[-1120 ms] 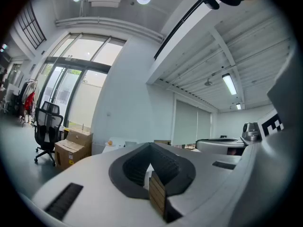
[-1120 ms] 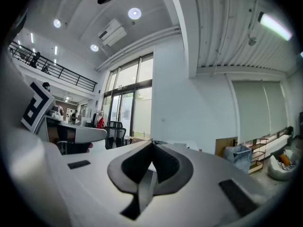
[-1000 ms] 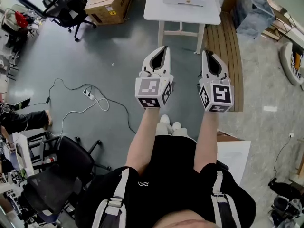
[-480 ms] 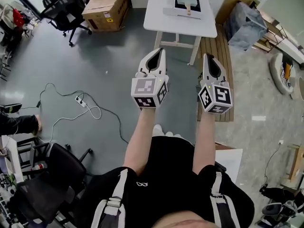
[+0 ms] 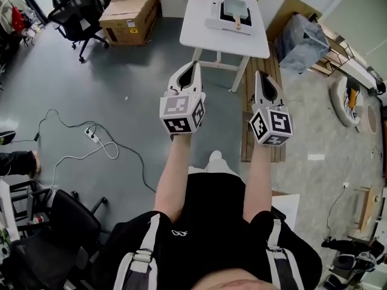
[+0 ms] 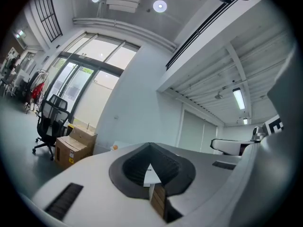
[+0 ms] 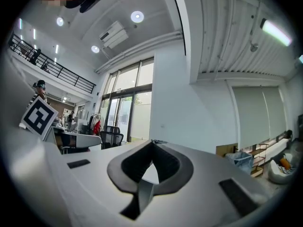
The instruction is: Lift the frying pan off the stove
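Jaws are sitting shut and empty on your left gripper [image 5: 191, 65] and right gripper [image 5: 262, 74], well apart from the grey square frying pan [image 5: 233, 6] on the flat white-edged stove [image 5: 213, 24] on the white table [image 5: 196, 18], so I'd be opening one before lining up on the pan's wooden handle [image 5: 238, 22].

The left forearm [image 5: 171, 174] and right forearm [image 5: 258, 180] are bare and stretch forward side by side, roughly parallel. The left gripper [image 5: 194, 66] is held ahead and to the left of the person's white shoes [image 5: 214, 157]. The right gripper [image 5: 264, 75] is ahead and to their right (a touch less far forward than the left). Both grippers point forward, jaws pressed together tip to tip with nothing between them.
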### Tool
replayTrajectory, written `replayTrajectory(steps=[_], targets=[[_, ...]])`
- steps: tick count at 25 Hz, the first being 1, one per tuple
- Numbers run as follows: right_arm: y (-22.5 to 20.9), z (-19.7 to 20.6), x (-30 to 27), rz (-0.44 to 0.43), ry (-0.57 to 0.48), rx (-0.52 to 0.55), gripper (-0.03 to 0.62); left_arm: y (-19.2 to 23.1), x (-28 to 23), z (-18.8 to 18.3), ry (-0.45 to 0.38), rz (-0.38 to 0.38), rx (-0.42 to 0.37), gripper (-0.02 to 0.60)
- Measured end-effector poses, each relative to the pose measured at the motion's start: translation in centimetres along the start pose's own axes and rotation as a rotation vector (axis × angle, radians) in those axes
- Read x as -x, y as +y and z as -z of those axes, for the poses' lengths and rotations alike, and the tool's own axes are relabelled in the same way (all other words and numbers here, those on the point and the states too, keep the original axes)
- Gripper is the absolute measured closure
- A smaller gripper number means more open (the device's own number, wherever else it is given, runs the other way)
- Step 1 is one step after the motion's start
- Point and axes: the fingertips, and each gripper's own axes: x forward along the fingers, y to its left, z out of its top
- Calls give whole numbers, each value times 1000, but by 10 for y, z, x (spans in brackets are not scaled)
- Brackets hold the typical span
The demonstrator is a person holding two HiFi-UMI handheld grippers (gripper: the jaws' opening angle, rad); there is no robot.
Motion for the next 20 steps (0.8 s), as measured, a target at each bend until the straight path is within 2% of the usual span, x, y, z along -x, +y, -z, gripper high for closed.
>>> replayTrajectory(steps=[8, 13, 17, 20], targets=[[-38, -60, -2, 17, -157, -44, 594, -27, -37, -33, -64, 84, -33, 583], [-52, -72, -30, 4, -203, -58, 594, -28, -60, -57, -112, 106, -77, 583], [-61, -75, -59, -24, -242, -54, 594, -17, -83, -67, -141, 80, -118, 583], [-83, -74, -83, -41, -283, -84, 594, -15, -112, -71, -144, 49, -207, 583]])
